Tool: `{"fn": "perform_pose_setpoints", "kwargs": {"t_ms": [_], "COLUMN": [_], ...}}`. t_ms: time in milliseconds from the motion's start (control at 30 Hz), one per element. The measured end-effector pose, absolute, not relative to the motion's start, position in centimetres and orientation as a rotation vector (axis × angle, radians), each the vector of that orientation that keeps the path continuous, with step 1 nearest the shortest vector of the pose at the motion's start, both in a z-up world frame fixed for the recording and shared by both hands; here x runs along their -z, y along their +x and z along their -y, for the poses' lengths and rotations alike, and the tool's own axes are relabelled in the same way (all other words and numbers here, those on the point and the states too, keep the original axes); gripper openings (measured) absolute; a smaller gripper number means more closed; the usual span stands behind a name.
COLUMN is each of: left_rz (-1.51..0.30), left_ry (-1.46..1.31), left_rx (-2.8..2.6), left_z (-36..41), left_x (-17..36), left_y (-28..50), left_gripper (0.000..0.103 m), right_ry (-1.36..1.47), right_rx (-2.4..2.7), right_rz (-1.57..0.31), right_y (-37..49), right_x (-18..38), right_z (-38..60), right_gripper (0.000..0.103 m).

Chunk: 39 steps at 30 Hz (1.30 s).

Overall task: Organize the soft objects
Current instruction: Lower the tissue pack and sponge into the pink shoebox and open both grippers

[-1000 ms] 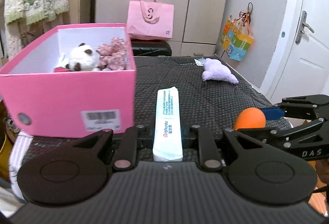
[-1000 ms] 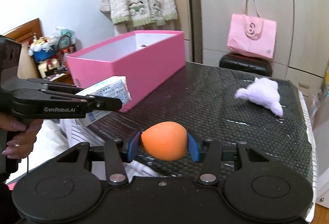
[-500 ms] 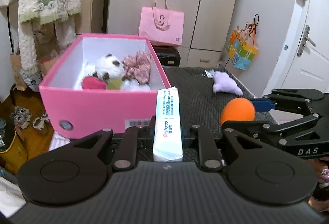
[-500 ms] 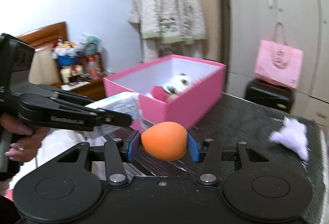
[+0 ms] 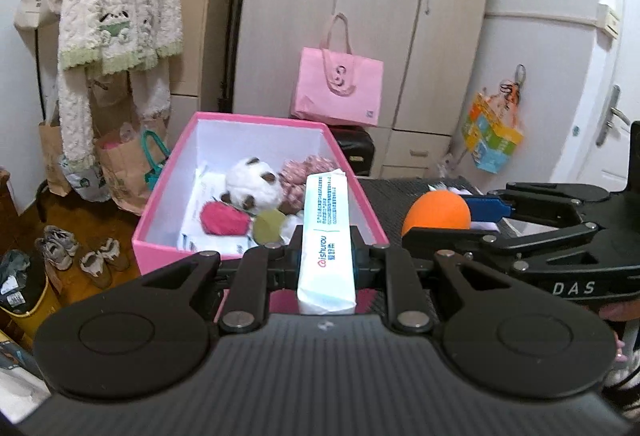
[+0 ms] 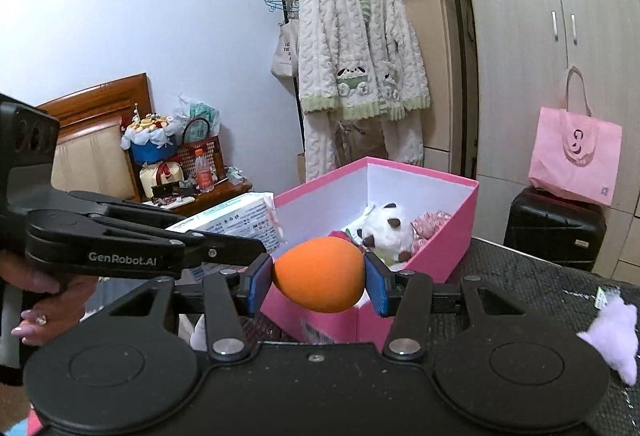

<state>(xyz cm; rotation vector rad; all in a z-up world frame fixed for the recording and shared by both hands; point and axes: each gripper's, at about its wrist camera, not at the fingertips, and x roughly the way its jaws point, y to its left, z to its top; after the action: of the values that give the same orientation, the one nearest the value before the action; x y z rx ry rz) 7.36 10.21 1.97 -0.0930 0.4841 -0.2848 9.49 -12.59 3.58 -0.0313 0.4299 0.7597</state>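
Both grippers loaded — tissue pack (image 5: 326, 236), orange ball (image 6: 320, 274)

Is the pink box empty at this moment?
No: the pink box already holds a white panda plush, a red plush and a pink patterned item.

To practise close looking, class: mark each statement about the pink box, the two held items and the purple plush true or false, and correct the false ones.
1. The left gripper holds a tissue pack. True.
2. The right gripper is empty. False: its fingers clamp an orange ball.
3. The pink box already contains a panda plush. True.
4. The purple plush lies inside the box. False: it lies outside it, on the black table.
5. The box's lid is shut. False: the box is open and no lid shows.
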Motion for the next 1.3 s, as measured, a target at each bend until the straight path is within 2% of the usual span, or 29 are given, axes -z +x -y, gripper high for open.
{"fn": "perform_pose_setpoints", "kwargs": {"t_ms": [467, 800, 833, 900, 1300], "left_rz": [-0.491, -0.603, -0.594, -0.586, -0.568], "left_ry": [-0.052, -0.006, -0.011, -0.008, 0.058], "left_rx": [0.189, 0.157, 0.147, 0.138, 0.125], "left_z": [-11.5, -12.4, -12.5, -12.5, -12.2], "left_x": [-1.0, 0.7, 0.8, 0.8, -0.8], "left_y": [15.6, 20.6, 20.5, 20.3, 17.6], "left_gripper": [0.019, 0.021, 0.024, 0.036, 0.06], "right_ry": [-0.058, -0.118, -0.113, -0.108, -0.167], "right_rx": [-0.771, -0.812, -0.813, -0.798, -0.732], "right_rz": [-0.55, -0.702, -0.711, -0.702, -0.659], "right_y": [18.9, 23.2, 23.4, 23.5, 21.2], "right_x": [-2.6, -0.1, 0.1, 0.2, -1.7], "right_z": [7.8, 5.0, 4.9, 5.0, 6.6], "right_gripper": [0.055, 0.057, 0.058, 0.065, 0.066]}}
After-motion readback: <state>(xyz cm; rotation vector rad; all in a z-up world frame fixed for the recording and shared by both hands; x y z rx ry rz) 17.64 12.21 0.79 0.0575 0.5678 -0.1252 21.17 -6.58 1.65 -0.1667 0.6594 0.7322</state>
